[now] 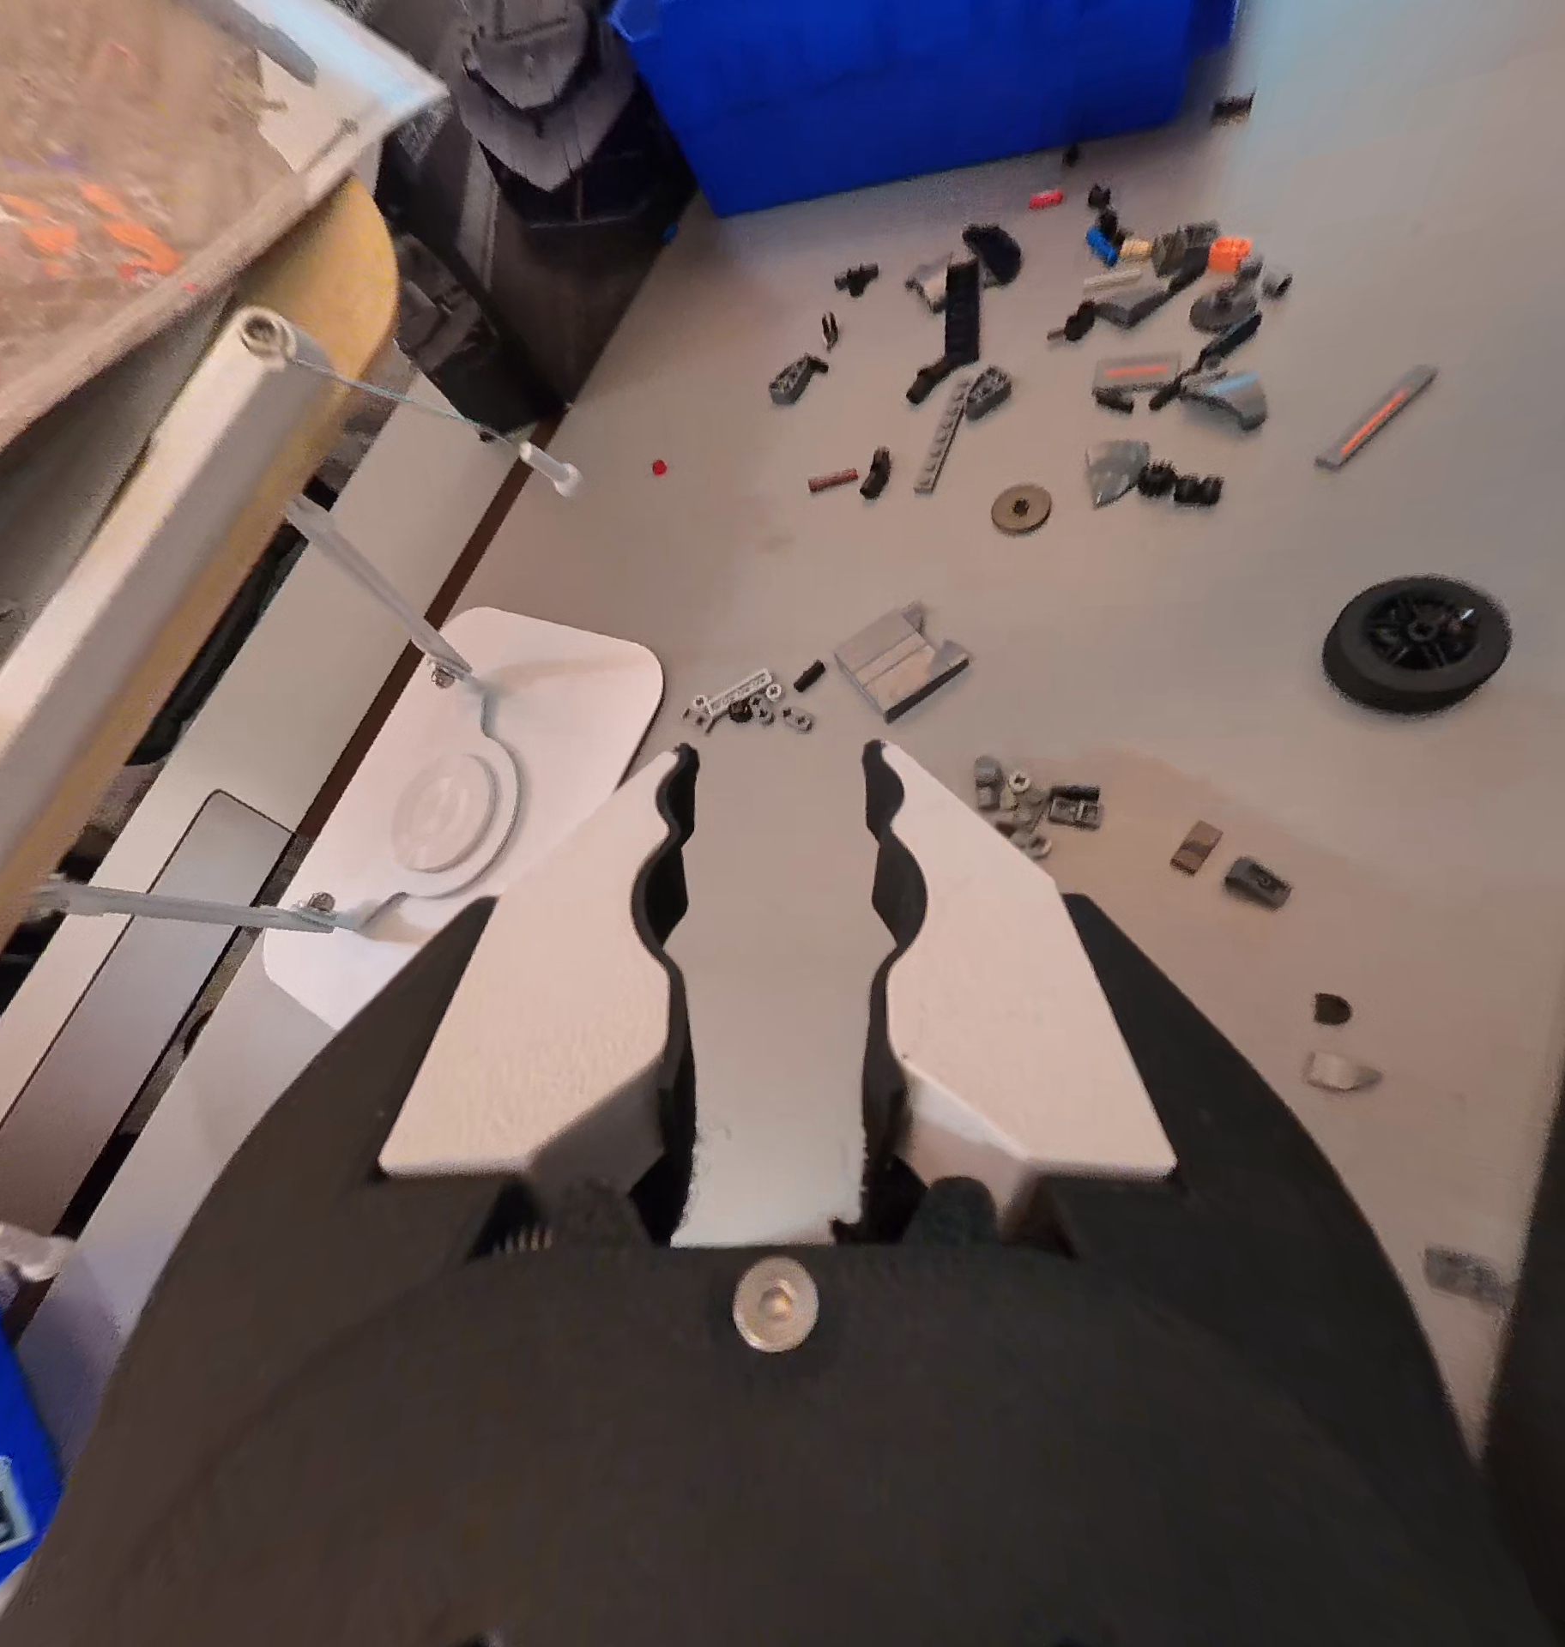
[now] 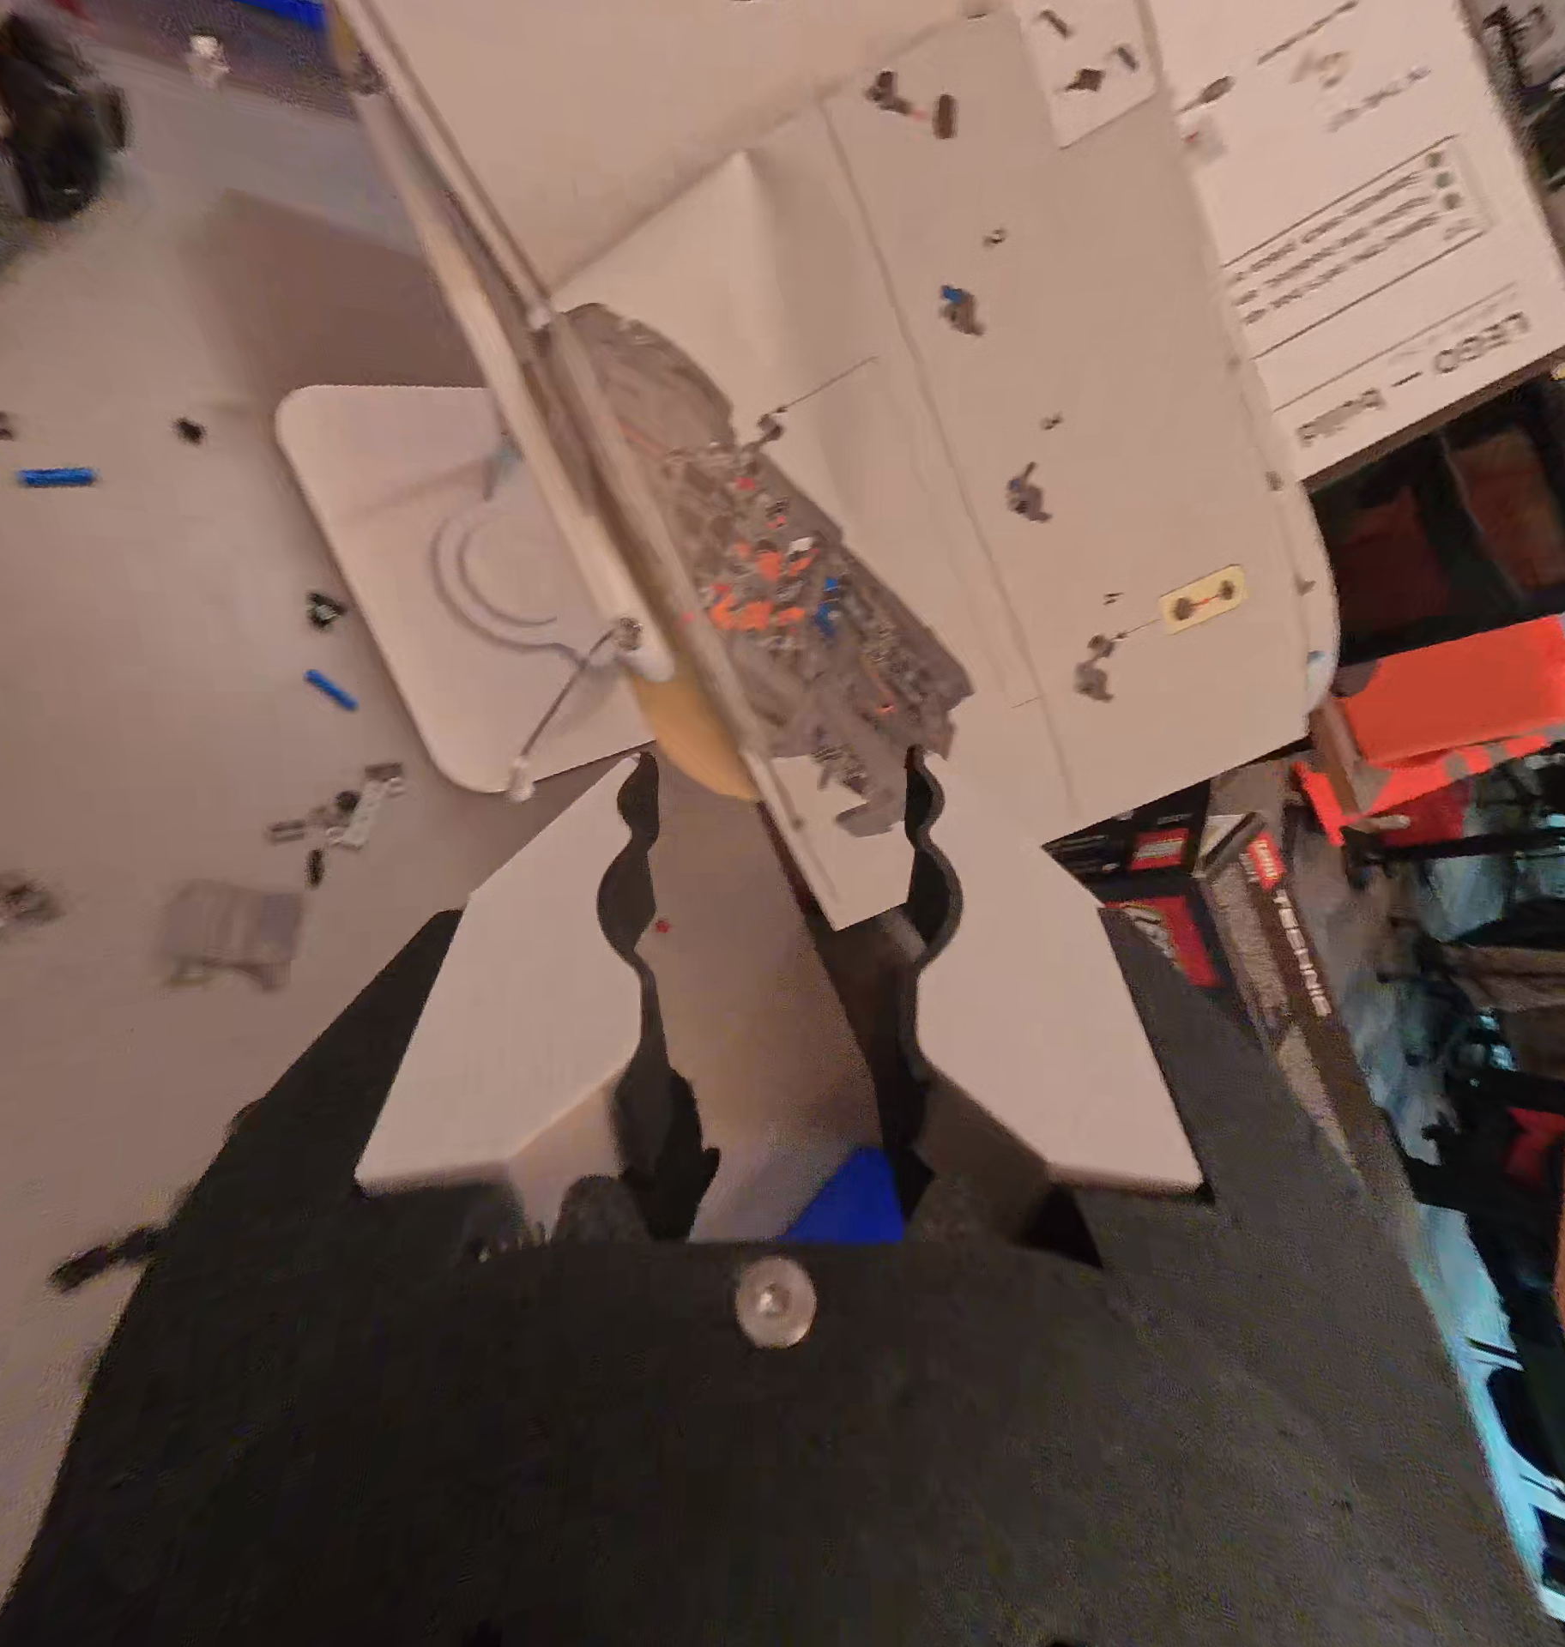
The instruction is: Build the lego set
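Grey, black and orange lego pieces point(image 1: 1109, 356) lie scattered over the middle of my worktop point(image 1: 850, 553), toward its far edge, with a black wheel point(image 1: 1416, 643) apart on the right. My left gripper point(image 1: 779, 757) hovers above them, fingers spread and empty. My right gripper point(image 2: 774, 757) is also spread, holding nothing, facing the instruction booklet point(image 2: 984, 428) propped on a white stand point(image 2: 422, 553) at the worktop's left edge. Beyond the pieces sits a blue bin point(image 1: 895, 89).
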The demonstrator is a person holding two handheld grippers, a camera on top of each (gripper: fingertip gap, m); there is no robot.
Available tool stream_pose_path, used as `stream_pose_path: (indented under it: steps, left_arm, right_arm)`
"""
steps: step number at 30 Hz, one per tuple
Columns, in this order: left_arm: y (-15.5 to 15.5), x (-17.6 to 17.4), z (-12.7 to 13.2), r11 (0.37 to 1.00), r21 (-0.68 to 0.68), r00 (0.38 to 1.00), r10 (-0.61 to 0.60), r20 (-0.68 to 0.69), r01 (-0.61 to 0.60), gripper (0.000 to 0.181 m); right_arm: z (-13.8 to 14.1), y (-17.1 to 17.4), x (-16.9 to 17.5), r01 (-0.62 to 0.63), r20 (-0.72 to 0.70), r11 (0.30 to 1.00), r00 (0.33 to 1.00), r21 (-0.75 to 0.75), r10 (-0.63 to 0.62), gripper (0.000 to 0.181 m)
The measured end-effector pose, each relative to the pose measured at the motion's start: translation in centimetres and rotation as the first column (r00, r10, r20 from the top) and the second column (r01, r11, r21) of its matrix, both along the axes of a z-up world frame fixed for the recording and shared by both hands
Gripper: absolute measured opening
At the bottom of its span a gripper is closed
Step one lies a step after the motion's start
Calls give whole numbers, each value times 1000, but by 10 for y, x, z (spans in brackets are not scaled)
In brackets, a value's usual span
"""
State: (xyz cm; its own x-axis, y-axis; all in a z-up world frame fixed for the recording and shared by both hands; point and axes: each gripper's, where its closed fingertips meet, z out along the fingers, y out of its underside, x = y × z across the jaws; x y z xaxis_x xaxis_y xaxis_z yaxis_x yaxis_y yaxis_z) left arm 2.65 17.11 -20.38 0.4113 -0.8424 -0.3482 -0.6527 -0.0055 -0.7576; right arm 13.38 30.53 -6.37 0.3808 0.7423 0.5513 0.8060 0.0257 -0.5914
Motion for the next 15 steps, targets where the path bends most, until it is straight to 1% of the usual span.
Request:
stream_pose_path:
  steps: [2, 3, 5, 7, 9, 11, 12, 15]
  left_arm:
    - [-3, 4, 12, 1000, 1, 997, -6, 72, 6, 39]
    - [-3, 4, 16, 1000, 0, 996, -2, 87, 2, 40]
    - [2, -1, 19, 1000, 6, 996, 28, 90, -29, 41]
    - [4, -5, 19, 999, -7, 994, 50, 102, -49, 41]
    - [9, -12, 14, 996, -17, 992, 89, 88, -88, 41]
    - [15, -22, 11, 992, 3, 990, 129, 63, -130, 42]
    - [17, -25, 12, 990, 7, 987, 136, 81, -137, 42]
    - [17, -26, 13, 988, -79, 975, 147, 165, -135, 43]
  right_arm:
    - [-17, -32, 5, -23, 13, 996, 1000, -91, 25, 54]
    - [-25, -48, 6, -40, 10, 991, 999, -124, 41, 54]
    - [-39, -79, 4, -81, -46, 979, 996, -190, 73, 49]
    - [-54, -107, -2, -116, -100, 960, 991, -254, 93, 50]
    - [-65, -124, -8, -134, -122, 957, 987, -257, 105, 51]
    - [-74, -135, -13, -144, -160, 955, 982, -259, 105, 54]
    - [-76, -140, -18, -156, -201, 952, 974, -265, 104, 56]
    - [-85, -158, -31, -226, -374, 907, 924, -356, 84, 59]
